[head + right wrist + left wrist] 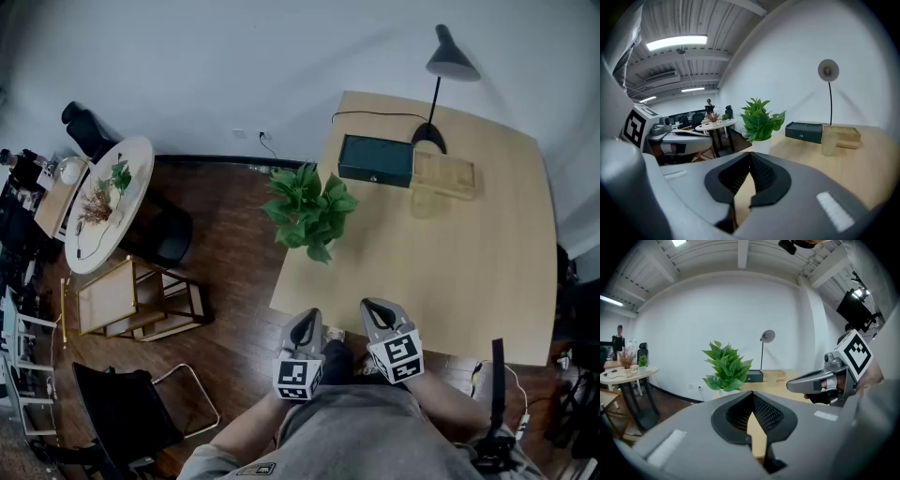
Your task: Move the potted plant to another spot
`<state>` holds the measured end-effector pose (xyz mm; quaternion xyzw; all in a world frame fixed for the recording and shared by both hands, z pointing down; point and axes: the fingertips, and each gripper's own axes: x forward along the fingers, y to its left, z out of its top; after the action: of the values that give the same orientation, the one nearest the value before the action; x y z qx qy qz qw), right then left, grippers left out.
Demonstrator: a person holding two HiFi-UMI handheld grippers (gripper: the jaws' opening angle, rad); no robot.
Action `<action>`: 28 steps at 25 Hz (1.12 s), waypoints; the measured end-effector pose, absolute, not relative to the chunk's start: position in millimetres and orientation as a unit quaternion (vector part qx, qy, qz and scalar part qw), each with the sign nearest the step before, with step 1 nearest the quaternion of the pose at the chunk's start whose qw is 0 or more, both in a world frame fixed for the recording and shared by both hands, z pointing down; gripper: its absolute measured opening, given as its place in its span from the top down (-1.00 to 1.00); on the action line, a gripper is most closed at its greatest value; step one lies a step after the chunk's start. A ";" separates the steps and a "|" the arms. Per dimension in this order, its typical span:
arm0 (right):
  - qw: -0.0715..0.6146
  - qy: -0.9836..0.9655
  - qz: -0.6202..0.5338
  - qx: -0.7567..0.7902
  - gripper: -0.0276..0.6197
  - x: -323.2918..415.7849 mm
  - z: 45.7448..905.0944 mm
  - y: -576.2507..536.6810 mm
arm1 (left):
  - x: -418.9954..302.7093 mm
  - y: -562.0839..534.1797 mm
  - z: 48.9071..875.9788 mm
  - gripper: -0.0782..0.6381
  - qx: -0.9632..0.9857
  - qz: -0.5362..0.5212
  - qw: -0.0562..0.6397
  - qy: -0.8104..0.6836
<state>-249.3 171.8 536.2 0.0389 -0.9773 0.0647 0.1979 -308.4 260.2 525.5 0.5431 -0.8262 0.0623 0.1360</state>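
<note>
The wooden table [469, 272] holds the potted plant [307, 208] at its left edge, while the left gripper [304, 321] and right gripper [376, 308] hover at the near edge, pressed together and empty, likely awaiting the approach.

Pale wooden counter [469, 281], white wall [234, 66] behind it, dark plank floor [234, 244] to its left, round white table [142, 178] beyond, black lamp [452, 58] on its far edge

The table [469, 272] bears potted plant [307, 208], box [375, 160], lamp [453, 62].

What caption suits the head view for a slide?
Shut and empty, left tongs and right tongs hover at the table's near edge; potted plant untouched on its left edge.
</note>
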 end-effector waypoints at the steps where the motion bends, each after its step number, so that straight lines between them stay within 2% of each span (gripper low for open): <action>1: 0.200 -0.977 0.063 0.037 0.90 -257.3 538.8 170.2 | -315.7 257.8 530.1 0.78 0.543 0.063 0.141 -0.825; 20: 0.283 -0.958 0.035 -0.018 0.84 -374.7 621.8 126.2 | -439.9 207.1 628.0 0.78 0.553 0.122 0.183 -0.804; 21: 0.288 -0.957 0.032 -0.026 0.76 -378.8 626.9 125.9 | -442.8 204.5 632.4 0.78 0.557 0.126 0.184 -0.800; 25: 0.310 -0.948 0.003 -0.066 0.03 -395.6 646.8 128.6 | -452.6 201.0 645.3 0.77 0.567 0.137 0.191 -0.789; 28: 0.313 -0.945 -0.018 -0.087 -0.33 -412.4 653.9 128.6 | -462.7 198.9 648.6 0.77 0.569 0.141 0.193 -0.787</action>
<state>-412.4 128.6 653.9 -0.0874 -0.9455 -0.0183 0.3132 -462.7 198.9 648.6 0.5687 -0.7869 0.1413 0.1934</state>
